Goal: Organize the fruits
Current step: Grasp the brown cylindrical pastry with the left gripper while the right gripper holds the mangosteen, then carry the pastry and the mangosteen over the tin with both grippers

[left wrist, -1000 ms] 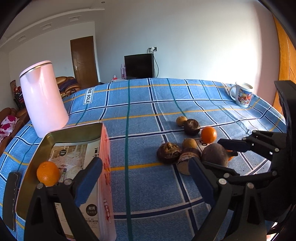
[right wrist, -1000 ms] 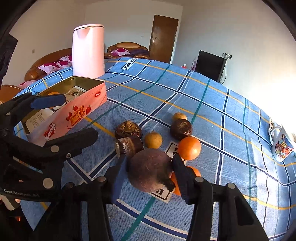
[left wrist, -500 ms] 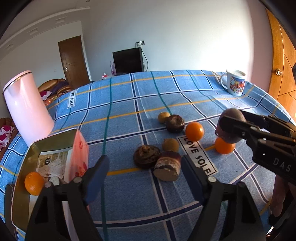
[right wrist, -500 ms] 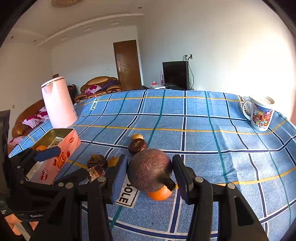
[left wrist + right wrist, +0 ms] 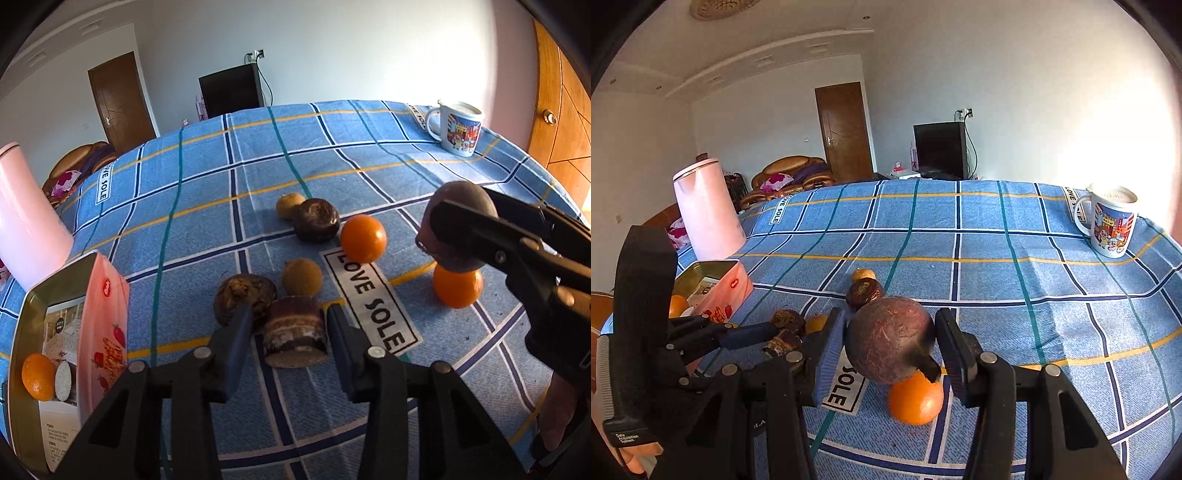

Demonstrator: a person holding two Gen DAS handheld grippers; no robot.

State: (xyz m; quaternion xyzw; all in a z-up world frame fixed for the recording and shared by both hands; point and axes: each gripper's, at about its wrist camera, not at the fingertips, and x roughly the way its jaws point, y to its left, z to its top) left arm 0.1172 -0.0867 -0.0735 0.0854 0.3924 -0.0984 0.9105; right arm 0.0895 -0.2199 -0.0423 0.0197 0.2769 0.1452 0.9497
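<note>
Right wrist view shows my right gripper (image 5: 891, 345) now lifted off the surface, fingers clenched on the dark round fruit (image 5: 891, 339), probably tin-bound, while my left gripper (image 5: 290, 341) gapes around the cut piece (image 5: 295, 334).

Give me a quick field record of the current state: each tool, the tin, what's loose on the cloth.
left tool: open, fingers either side of a cut brown layered root piece lying on the cloth
right tool: shut on the round dark purple-brown fruit, held above the cloth
pink rectangular tin: open, holds one orange and a cut white-faced piece
loose on blue plaid tablecloth: two oranges, two small tan fruits, two dark brown fruits
far corner: printed white mug
</note>
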